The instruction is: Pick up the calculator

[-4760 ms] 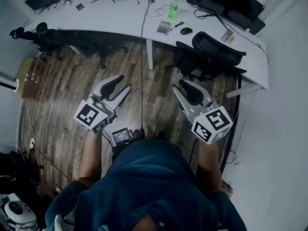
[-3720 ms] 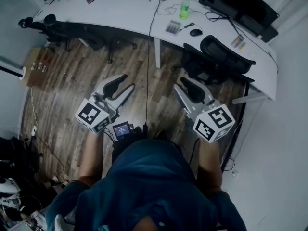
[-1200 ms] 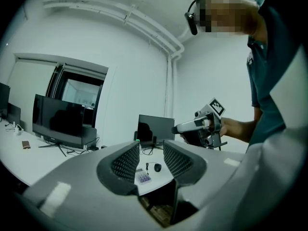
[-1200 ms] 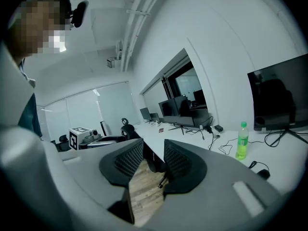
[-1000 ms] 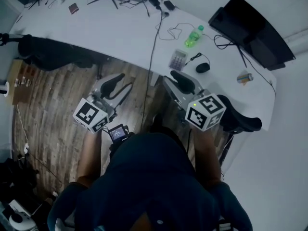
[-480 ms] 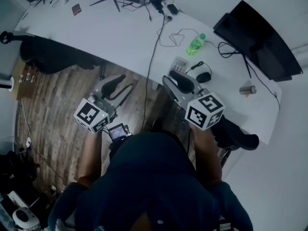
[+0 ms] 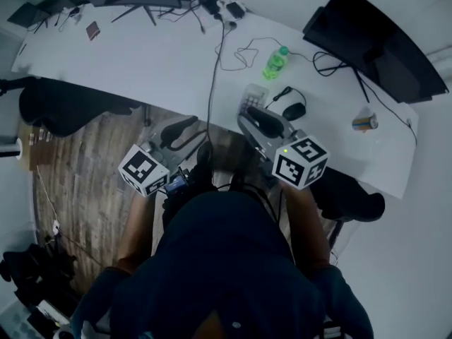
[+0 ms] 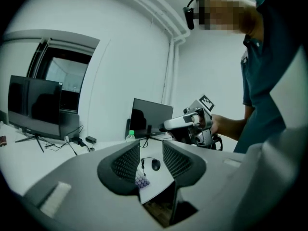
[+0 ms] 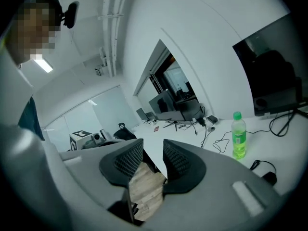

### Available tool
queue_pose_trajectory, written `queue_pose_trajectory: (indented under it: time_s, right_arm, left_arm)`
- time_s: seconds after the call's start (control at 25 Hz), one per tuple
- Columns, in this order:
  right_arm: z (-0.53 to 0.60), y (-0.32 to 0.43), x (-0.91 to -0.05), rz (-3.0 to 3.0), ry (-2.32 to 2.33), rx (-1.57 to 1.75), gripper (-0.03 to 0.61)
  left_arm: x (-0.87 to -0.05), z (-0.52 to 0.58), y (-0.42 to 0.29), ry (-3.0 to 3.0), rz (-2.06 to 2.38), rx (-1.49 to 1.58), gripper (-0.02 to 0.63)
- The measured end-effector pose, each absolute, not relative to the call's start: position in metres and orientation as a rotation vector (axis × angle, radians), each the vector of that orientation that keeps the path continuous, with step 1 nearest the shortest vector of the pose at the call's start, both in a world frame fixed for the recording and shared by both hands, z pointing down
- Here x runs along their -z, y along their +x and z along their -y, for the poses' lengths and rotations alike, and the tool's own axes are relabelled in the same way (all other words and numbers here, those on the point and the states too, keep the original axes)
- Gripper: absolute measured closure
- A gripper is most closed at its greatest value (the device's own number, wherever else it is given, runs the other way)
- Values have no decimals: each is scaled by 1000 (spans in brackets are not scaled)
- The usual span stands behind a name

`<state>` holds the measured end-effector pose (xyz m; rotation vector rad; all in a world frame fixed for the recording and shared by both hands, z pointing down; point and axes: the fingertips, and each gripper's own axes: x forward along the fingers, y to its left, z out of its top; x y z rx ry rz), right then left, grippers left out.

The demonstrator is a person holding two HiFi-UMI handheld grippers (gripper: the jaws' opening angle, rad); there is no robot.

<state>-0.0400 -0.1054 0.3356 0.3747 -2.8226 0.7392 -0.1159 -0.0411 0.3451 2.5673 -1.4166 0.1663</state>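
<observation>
At the near edge of the white desk (image 7: 162, 55), the right gripper (image 7: 248, 116) and, further back, the left gripper (image 7: 185, 129) both hold their jaws apart and empty, while the calculator (image 7: 253, 94) lies flat just ahead beside the mouse (image 7: 293, 110), probably light, stiff and slick, best pinched across its side edges.

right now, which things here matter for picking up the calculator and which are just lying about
For the job:
calculator
right hand-held gripper, jaws apart

Just lying about:
green bottle
mouse
can
monitor
</observation>
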Motion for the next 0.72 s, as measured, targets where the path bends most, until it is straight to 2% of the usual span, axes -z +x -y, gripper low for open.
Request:
queue_pose_trajectory:
  time_s: [0.16,0.4,0.72]
  right_arm:
    - [130,-36,-333,2826,551,-751,451]
    - [165,-35,-314,2792,785,-772,451]
    - [185,-14,-326,2731,1017,-826,451]
  left_arm:
    - [-356,78,-114,2661,1235,-200,469]
    - [-329,141,-115,2820,999,-227,469]
    - [-356,172,-96,2822,748,-238,469]
